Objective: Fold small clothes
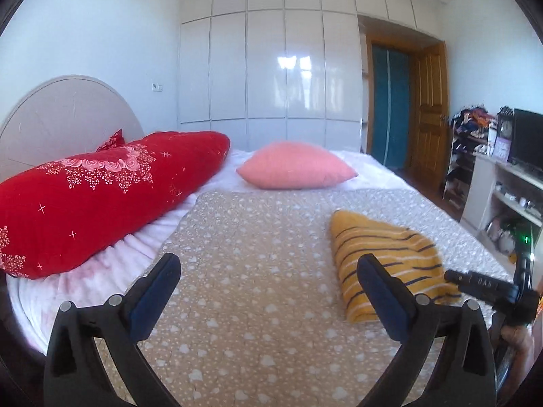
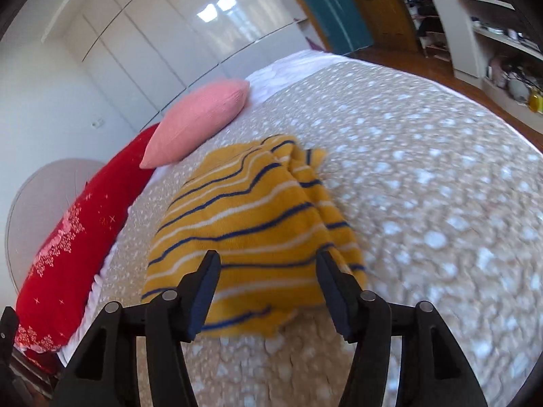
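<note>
A small yellow garment with navy and white stripes [image 1: 383, 257] lies folded on the beige spotted bedspread [image 1: 258, 271], right of centre in the left wrist view. My left gripper [image 1: 268, 264] is open and empty above the bedspread, to the left of the garment. In the right wrist view the garment [image 2: 251, 224] lies just ahead of my right gripper [image 2: 268, 264], which is open and empty, its fingertips over the garment's near edge. The right gripper's body [image 1: 492, 288] shows at the right edge of the left wrist view.
A long red floral pillow [image 1: 101, 193] lies along the bed's left side by the headboard [image 1: 61, 108]. A pink cushion [image 1: 295, 166] sits at the far end. White wardrobes [image 1: 271, 68], a wooden door [image 1: 431, 108] and cluttered shelves with a screen [image 1: 509, 169] stand beyond the bed.
</note>
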The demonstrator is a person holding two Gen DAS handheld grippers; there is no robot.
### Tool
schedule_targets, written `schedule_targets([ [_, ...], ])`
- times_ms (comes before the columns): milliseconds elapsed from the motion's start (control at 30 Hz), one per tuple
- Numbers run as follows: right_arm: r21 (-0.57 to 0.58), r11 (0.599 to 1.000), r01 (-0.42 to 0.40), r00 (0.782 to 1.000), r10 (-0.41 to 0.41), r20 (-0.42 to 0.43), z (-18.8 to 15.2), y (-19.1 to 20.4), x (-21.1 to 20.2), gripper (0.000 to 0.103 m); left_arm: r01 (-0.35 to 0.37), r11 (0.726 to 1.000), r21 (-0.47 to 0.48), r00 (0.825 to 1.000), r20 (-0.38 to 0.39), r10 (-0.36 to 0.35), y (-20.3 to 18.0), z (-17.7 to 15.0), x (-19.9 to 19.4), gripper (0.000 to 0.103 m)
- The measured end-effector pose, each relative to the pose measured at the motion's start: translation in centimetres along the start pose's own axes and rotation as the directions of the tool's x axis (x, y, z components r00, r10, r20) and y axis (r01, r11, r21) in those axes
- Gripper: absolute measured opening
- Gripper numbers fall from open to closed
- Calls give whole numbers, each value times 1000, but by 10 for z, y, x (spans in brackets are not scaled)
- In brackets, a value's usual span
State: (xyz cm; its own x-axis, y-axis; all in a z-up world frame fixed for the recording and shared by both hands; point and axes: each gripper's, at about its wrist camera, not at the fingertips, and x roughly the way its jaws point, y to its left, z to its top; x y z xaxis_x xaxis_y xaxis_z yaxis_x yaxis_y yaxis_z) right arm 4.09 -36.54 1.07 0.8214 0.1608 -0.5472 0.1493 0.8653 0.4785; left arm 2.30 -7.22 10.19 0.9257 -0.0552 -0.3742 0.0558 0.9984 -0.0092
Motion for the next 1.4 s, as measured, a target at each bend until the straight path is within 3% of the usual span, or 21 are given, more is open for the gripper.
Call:
schedule_targets([
  [200, -41, 999, 3, 1000, -3, -10, -35, 19, -37, 68, -49, 998, 34, 996, 73, 47, -14, 0, -38, 103],
  [300, -67, 998, -3, 1000, 2, -28, -53, 31, -46, 68, -29, 999, 45, 996, 82, 25, -17, -1, -54, 103],
  [500, -127, 992, 6, 999, -11, -43, -73, 56, -47, 69, 87, 995, 53, 996, -30, -85, -19, -14, -49, 103],
  [667, -157, 987, 20, 999, -26, -37, -77, 66, -48, 72, 143, 989, 44, 980, -148, -135, -26, -30, -37, 103],
  [1133, -171, 984, 53, 998, -59, -30, -81, 69, -51, 73, 177, 983, 42, 968, -188, -167, -30, -36, -44, 103],
  [1400, -182, 982, 50, 998, -56, -32, -83, 72, -49, 73, 191, 981, 40, 971, -152, -183, -29, -34, -53, 103],
])
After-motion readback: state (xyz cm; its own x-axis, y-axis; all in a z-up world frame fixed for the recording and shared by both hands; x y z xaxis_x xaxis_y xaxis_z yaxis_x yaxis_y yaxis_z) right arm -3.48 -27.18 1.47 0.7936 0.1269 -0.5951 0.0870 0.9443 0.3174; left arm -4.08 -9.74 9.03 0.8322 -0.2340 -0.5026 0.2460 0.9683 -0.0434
